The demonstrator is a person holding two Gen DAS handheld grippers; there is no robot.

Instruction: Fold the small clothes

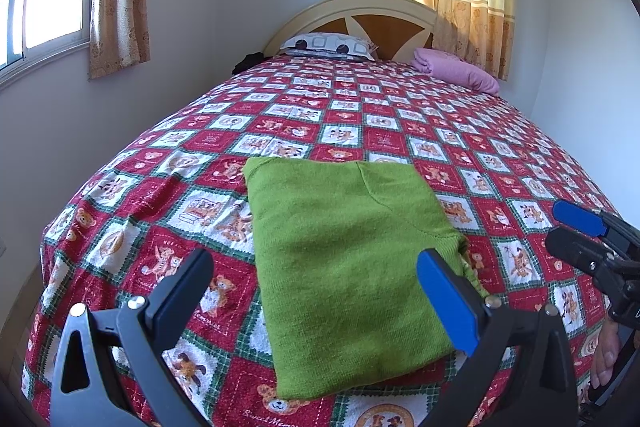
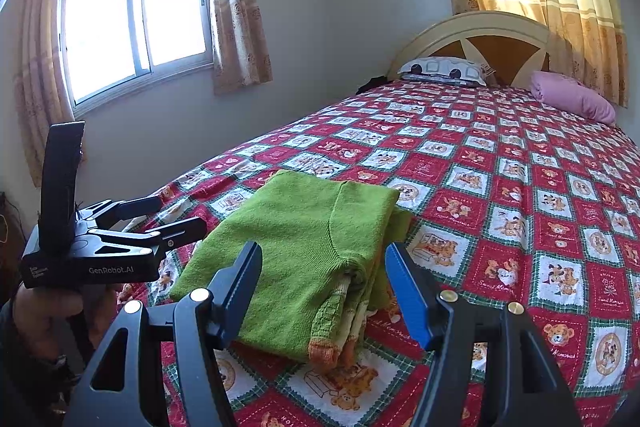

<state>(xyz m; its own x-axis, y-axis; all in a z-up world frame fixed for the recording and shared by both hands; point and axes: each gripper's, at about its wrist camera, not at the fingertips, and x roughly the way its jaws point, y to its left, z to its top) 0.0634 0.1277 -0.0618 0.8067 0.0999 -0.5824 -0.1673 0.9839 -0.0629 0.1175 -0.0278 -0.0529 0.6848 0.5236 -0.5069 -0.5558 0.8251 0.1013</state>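
Two grippers — left gripper (image 1: 316, 279), right gripper (image 2: 324, 275) — jaws apart, empty, folded green sweater (image 1: 344, 267) on patterned bedspread (image 1: 400, 131)

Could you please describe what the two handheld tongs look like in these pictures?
Both tongs are black plastic frames with triangular cut-outs and silver bolts. The left tongs and right tongs each have blue pads inside the fingers. The left body, seen from the right wrist, carries white "GenRobot.AI" lettering and an upright black block.
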